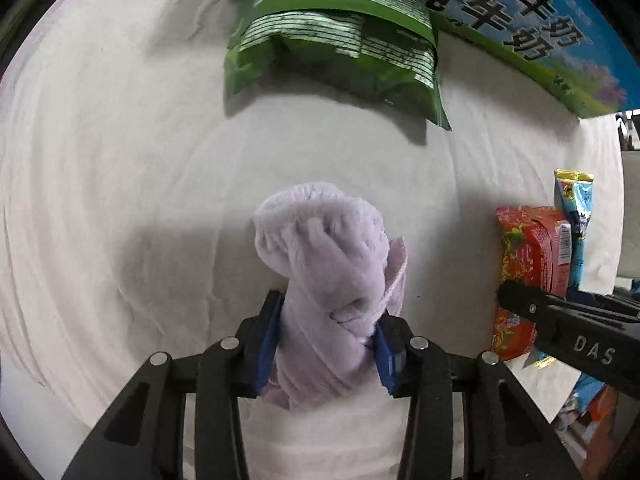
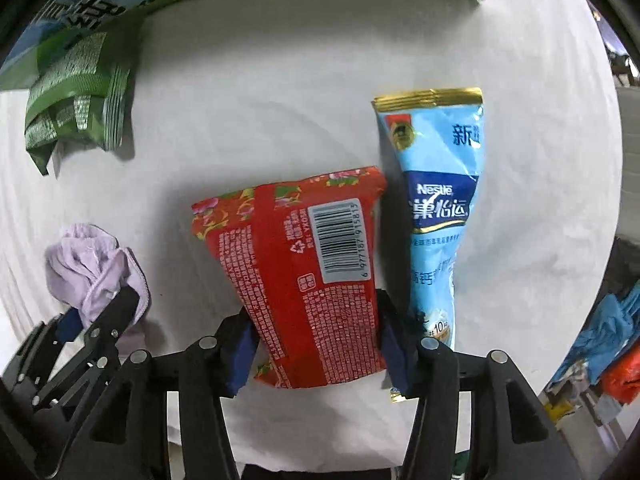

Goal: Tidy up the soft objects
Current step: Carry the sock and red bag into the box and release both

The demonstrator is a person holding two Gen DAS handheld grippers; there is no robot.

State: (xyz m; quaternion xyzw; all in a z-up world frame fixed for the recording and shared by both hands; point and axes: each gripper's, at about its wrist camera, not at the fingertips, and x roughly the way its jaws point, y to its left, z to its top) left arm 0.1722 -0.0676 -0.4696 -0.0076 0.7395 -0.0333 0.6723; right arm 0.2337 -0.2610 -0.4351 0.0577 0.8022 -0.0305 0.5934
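Both grippers are loaded, so the sorting looks mid-way, not finished. The left gripper [image 1: 328, 344] is closed tightly on a bunched lilac cloth [image 1: 324, 256], whose free end bulges out past the fingertips above the white-covered bench [image 1: 100, 160]. The right gripper [image 2: 316, 344] is closed on the lower part of a red snack packet [image 2: 304, 272], barcode side up; whether the packet is lifted or resting on the bench I cannot tell. Just beside the packet, on its right, lies a light blue sachet [image 2: 436, 200], flat on the bench and not gripped. At the far edge a green packet [image 1: 332, 40] rests against a large printed milk carton [image 1: 520, 28]. Judging from this, the cloth and red packet are yet to be set down in their places, and the blue sachet and green packet may need handling too
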